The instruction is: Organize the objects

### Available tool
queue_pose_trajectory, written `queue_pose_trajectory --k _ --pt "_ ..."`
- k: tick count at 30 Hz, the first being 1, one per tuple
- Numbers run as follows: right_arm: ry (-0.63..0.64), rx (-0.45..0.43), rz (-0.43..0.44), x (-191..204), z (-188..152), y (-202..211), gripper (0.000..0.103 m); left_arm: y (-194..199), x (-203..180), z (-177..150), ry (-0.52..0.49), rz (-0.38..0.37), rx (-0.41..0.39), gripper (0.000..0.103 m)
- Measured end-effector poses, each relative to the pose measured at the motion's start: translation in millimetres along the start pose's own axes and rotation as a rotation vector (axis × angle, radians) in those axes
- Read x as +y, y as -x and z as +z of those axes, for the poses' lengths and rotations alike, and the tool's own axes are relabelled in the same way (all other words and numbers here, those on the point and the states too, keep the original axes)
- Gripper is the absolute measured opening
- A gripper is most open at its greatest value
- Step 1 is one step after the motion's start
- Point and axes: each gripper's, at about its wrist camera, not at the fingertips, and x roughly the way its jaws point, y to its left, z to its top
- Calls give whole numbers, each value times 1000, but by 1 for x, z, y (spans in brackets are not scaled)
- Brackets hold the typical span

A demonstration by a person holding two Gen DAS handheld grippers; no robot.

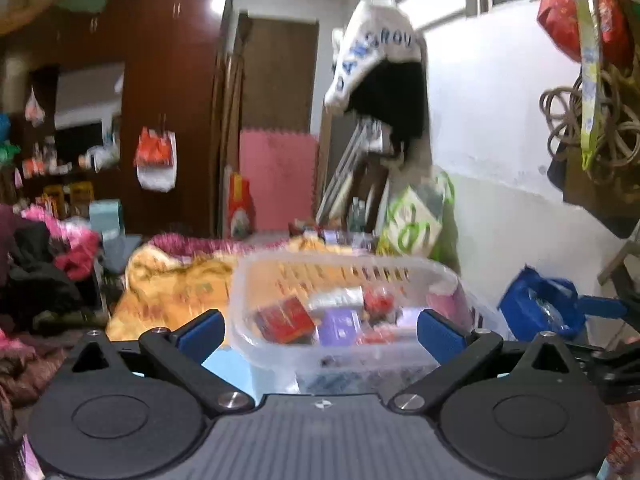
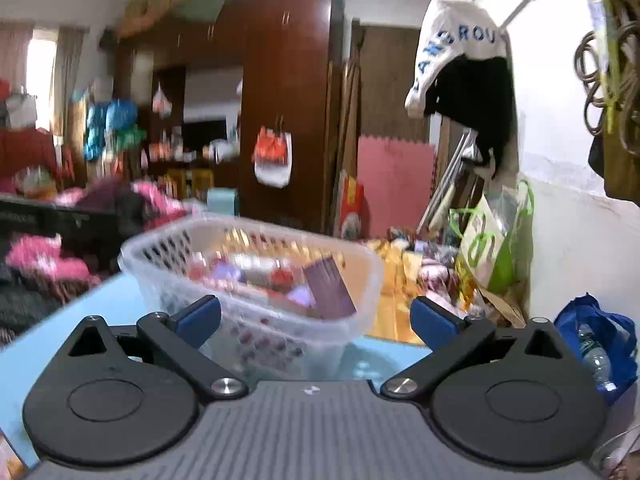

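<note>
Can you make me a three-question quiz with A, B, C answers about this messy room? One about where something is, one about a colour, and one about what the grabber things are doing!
1. Where does the clear plastic basket sit?
A. on the light blue table
B. on the floor
C. hanging on the wall

2. What colour are the letters on the white cloth hanging by the wall?
A. red
B. blue
C. green

3. How do the two grippers stand?
A. both shut on a box
B. one open, one shut
C. both open and holding nothing

Answers:
1. A: the basket rests on the light blue table in front of both grippers.
2. B: blue letters run across the white cloth.
3. C: the left gripper and the right gripper each have their blue pads spread wide with nothing between them.
</note>
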Motion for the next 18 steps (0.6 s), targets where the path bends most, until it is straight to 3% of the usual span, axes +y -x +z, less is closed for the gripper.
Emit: queue_pose_trajectory --k 18 --pt "-129 14 19 -14 -13 -2 103 -14 -25 -15 -68 82 54 103"
